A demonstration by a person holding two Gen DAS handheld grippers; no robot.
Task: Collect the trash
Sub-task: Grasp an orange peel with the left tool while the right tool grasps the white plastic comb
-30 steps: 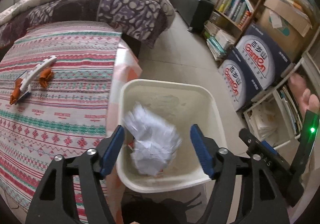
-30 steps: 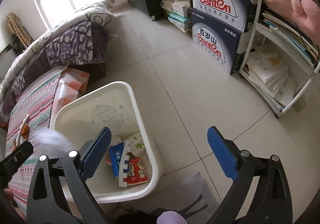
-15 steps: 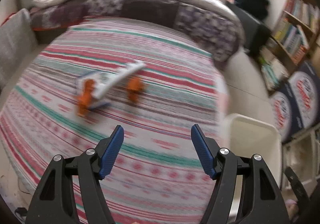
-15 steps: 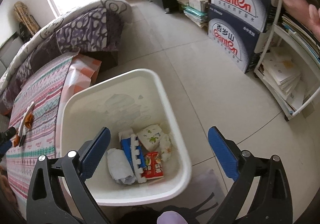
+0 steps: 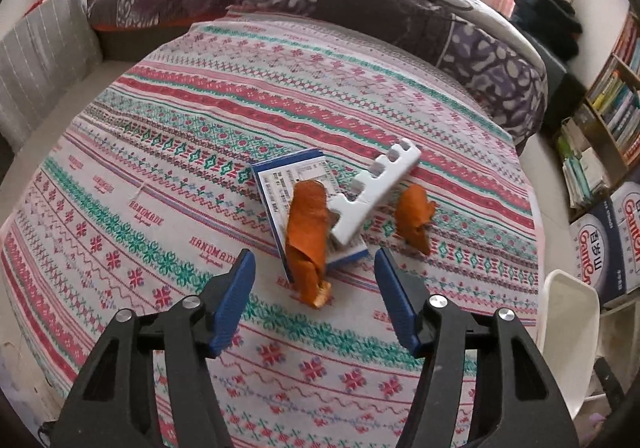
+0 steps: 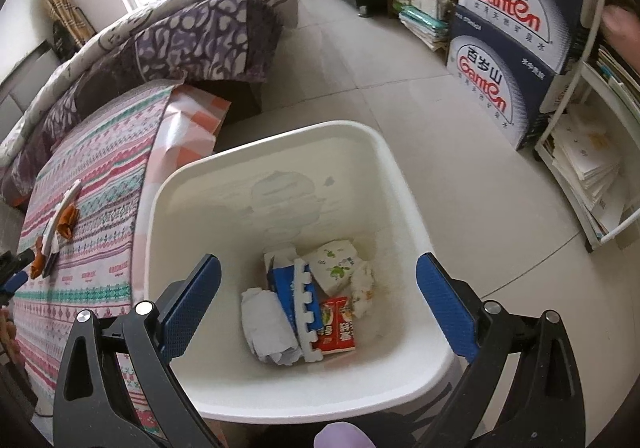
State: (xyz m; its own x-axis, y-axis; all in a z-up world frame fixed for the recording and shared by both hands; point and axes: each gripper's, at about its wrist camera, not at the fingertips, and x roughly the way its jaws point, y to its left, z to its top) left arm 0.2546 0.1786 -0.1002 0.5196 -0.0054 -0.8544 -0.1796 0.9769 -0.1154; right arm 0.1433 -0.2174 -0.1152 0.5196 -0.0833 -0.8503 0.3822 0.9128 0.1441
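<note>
Curled orange peel (image 5: 306,236) on patterned woven cloth (image 5: 160,184)

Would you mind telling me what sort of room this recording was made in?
Most likely a lived-in bedroom or study: a bed with a patterned quilt, a bookshelf packed with books, and stacked water cartons on the tiled floor.

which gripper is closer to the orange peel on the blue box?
Left. The left gripper hangs open just short of the orange peel on the bed. The right gripper is open over the bin, off to the side.
</note>
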